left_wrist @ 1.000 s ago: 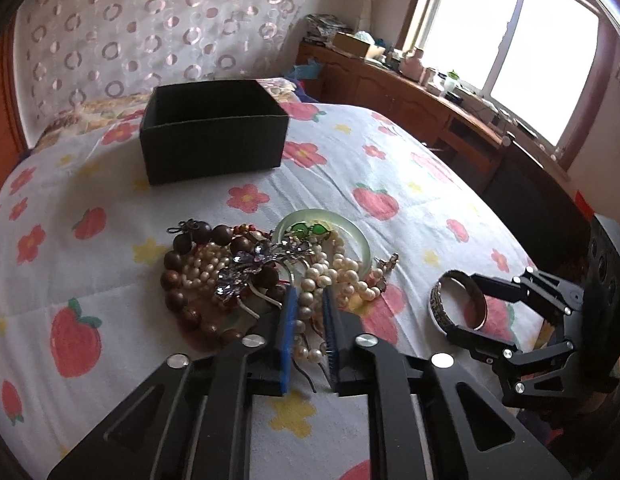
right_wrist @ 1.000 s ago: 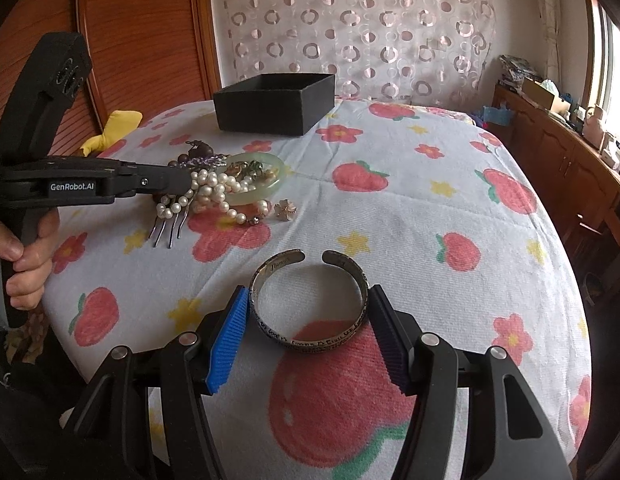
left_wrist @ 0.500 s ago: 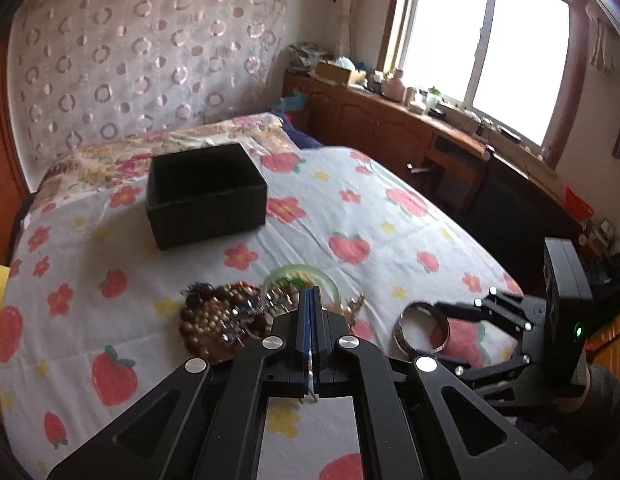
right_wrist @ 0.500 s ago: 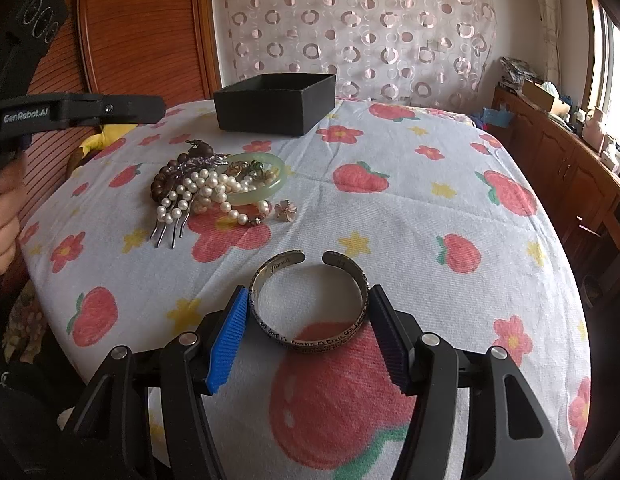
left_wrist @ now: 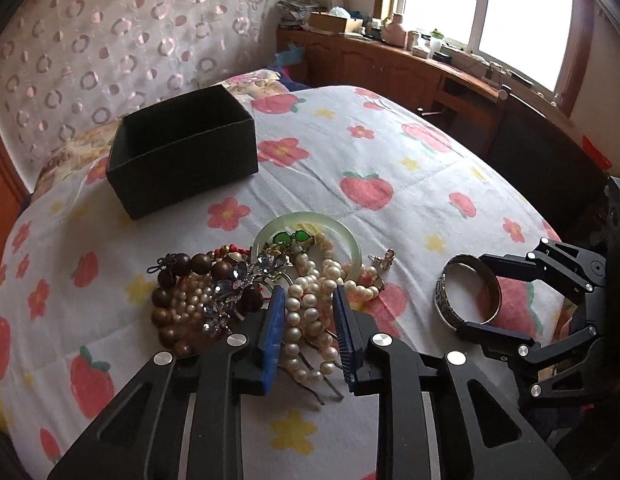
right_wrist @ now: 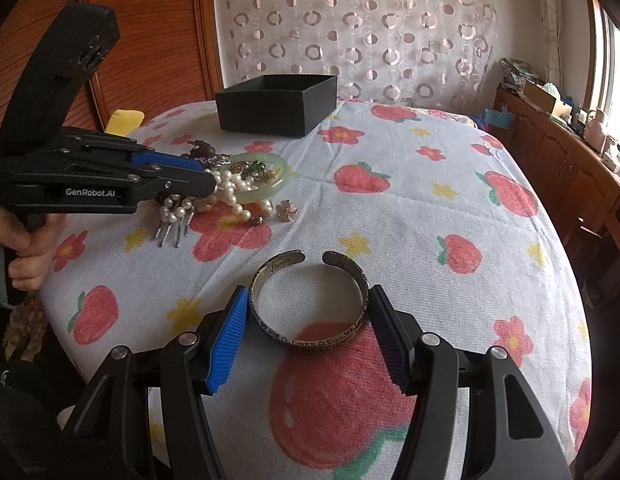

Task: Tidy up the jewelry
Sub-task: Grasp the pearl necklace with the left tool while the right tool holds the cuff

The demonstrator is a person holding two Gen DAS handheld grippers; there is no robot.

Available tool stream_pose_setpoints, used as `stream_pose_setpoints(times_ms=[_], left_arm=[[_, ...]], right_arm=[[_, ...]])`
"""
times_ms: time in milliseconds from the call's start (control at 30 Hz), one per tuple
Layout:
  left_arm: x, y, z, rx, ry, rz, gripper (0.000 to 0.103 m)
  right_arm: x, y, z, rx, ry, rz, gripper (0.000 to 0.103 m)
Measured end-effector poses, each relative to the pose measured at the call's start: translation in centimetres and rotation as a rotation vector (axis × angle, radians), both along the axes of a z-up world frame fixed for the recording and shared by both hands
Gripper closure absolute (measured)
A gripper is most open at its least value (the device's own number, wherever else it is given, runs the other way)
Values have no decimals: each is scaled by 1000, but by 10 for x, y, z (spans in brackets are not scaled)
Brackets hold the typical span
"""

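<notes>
A jewelry pile lies on the fruit-print cloth: a pearl strand (left_wrist: pixel 305 308) (right_wrist: pixel 229 188), brown wooden beads (left_wrist: pixel 169 304), a crystal brooch (left_wrist: pixel 233 284) and a pale green jade bangle (left_wrist: pixel 356 248) (right_wrist: pixel 283 168). My left gripper (left_wrist: pixel 307 312) (right_wrist: pixel 207 178) hangs low over the pile. Its jaws are opening, with the pearls between them and not squeezed. The right gripper (right_wrist: pixel 308 291) (left_wrist: pixel 474 292) has a pad against each side of a silver cuff bracelet (right_wrist: pixel 310 344) (left_wrist: pixel 450 308) that rests on the cloth. An open black box (left_wrist: pixel 181 160) (right_wrist: pixel 275 110) stands behind the pile.
A small flower earring (right_wrist: pixel 286 212) lies right of the pile, and metal comb prongs (right_wrist: pixel 173 232) stick out toward the near edge. A wooden sideboard (left_wrist: pixel 390 68) with clutter runs under the window. A person's hand (right_wrist: pixel 25 248) holds the left gripper's handle.
The left gripper closed and rose away from the pile, then came back down over the pearls with its jaws parted. The right gripper and the cuff have not moved.
</notes>
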State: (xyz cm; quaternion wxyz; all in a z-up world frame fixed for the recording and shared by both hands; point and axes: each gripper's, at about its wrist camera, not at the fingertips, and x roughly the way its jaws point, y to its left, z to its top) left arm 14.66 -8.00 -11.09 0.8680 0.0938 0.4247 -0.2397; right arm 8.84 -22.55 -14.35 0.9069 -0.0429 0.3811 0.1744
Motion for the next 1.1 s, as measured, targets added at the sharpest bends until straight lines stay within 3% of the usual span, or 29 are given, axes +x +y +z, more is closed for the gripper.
stream_pose_setpoints(times_ms=[100,433,500,567,767,900,1100], left_arm=[[-3,-3,-2,21,3,-38,89],[-13,-1,-3,-9,26,-77,90],[-18,0,3,-43,13,-85,91],[-24,2,13,-70,-7,-82,103],[-38,2,53,-129,-83,-106,103],[-38,-4,55,-107,-79,-109,103],[-32,-15,16,-6,-18,-91,101]], right_arm=[[0,-1,0,0,-1,1,39],[0,0,0,1,-1,2,39],[-1,-1,0,-1,-1,1,39],[0,0,0,-2,-1,0,39],[0,0,-1,-3,-1,2,38],[0,0,0,3,1,2,38],[0,0,0,5,0,11,39]])
